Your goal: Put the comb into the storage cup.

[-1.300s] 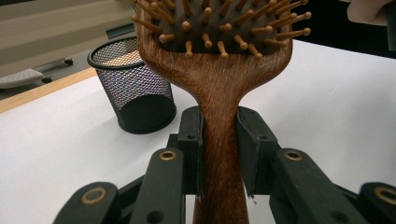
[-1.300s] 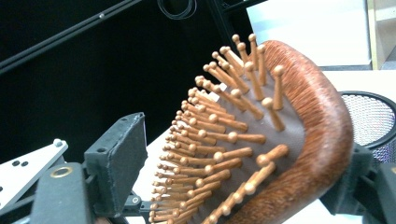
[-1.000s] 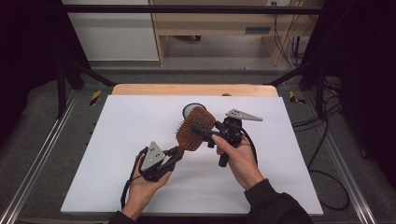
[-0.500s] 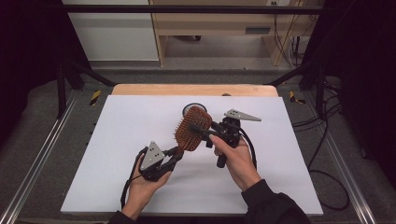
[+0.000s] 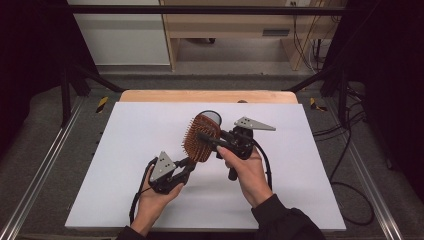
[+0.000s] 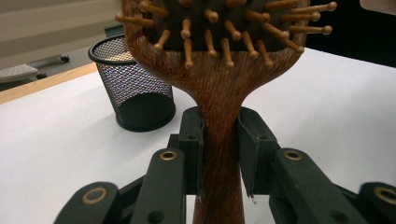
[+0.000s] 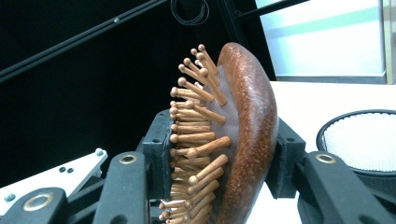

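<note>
Left gripper (image 5: 186, 164) low over the white table (image 5: 125, 150), held from below by the left hand (image 5: 152, 197), forearm entering from the near edge, grey plate tilted up and to the left. Jaws set narrow and clamped on the neck of the wooden hairbrush (image 5: 201, 137), one pad on each side of the handle just under the paddle, as seen in the left gripper view (image 6: 219, 140). Brush head rising up and away from those jaws, pins (image 6: 224, 28) facing the camera.

Right gripper (image 5: 206, 137) reaching in from the right, pointed leftward at the brush head, right hand (image 5: 247, 170) wrapped around its body with the wrist bent and the sleeve trailing toward the near edge. Jaws just closed in across the paddle: one pad against the pin tips, the other against the smooth rounded back, clear in the right gripper view (image 7: 224, 154). Brush thus pinched at both ends, lifted off the table, tilted between the two claws.

Black mesh cup (image 5: 210, 118) standing upright on the table just beyond the brush head, past the right claw's tips; left of the handle in the left gripper view (image 6: 133, 88).
</note>
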Motion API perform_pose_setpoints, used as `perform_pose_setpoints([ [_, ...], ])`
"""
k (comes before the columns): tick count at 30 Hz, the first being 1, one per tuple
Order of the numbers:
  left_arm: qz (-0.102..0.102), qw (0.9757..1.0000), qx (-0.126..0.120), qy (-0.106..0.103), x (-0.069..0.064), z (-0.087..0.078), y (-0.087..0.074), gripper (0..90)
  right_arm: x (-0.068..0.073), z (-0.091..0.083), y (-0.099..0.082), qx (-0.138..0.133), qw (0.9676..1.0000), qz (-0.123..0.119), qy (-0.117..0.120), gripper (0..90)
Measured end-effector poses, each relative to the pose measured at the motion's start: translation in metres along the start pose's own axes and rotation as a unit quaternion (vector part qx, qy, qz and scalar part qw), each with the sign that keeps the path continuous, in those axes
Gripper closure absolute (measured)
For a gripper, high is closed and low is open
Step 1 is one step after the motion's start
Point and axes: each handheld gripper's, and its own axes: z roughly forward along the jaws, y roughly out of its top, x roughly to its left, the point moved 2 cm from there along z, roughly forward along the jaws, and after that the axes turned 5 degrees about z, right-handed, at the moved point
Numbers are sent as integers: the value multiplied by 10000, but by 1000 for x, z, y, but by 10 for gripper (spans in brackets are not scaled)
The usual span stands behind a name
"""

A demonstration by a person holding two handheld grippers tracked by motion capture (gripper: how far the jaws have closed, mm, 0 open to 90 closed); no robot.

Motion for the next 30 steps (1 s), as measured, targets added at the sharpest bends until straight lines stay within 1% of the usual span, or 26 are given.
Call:
perform_pose_setpoints([
  [4, -39, 10000, -47, 15, 1, 0, 0, 725, 4, 0, 1, -3, 10000, -41, -25, 537],
  [6, -98, 9999, -71, 12, 1, 0, 0, 721, 5, 1, 2, -1, 10000, -40, -12, 539],
  [7, -178, 9998, -91, 11, 1, 0, -1, 717, 5, 1, 2, 4, 10000, -30, 3, 539],
  [9, -380, 9991, -163, -5, 2, -2, 0, 670, 4, -1, 3, -53, 9999, -67, 64, 539],
  [11, -322, 9993, -179, -9, 2, -6, 1, 656, 1, -4, 6, -141, 9999, -22, 24, 538],
  [12, -285, 9994, -180, 37, 2, -8, 1, 639, -1, -6, 8, -183, 9998, 23, -3, 537],
  [14, -225, 9995, -170, 145, 4, -12, 0, 565, -6, -11, 12, -245, 9996, 15, -101, 537],
  [17, -257, 9990, -128, 340, 8, -19, -3, 419, -17, -24, 20, -362, 9990, 66, -260, 536],
  [19, -346, 9978, -195, 523, 14, -26, -6, 352, -24, -33, 24, -404, 9984, 66, -390, 535],
  [22, -459, 9959, -297, 721, 23, -35, -8, 271, -34, -47, 30, -489, 9972, 90, -563, 533],
  [23, -516, 9949, -287, 820, 27, -39, -9, 241, -37, -50, 32, -511, 9968, 98, -605, 533],
  [26, -621, 9933, -236, 946, 34, -46, -14, 138, -46, -63, 38, -605, 9955, 133, -723, 532],
  [28, -633, 9923, -172, 1050, 39, -50, -21, 100, -50, -71, 43, -665, 9944, 138, -809, 532],
  [30, -692, 9909, -127, 1145, 44, -51, -27, 84, -55, -76, 47, -713, 9936, 127, -866, 531],
])
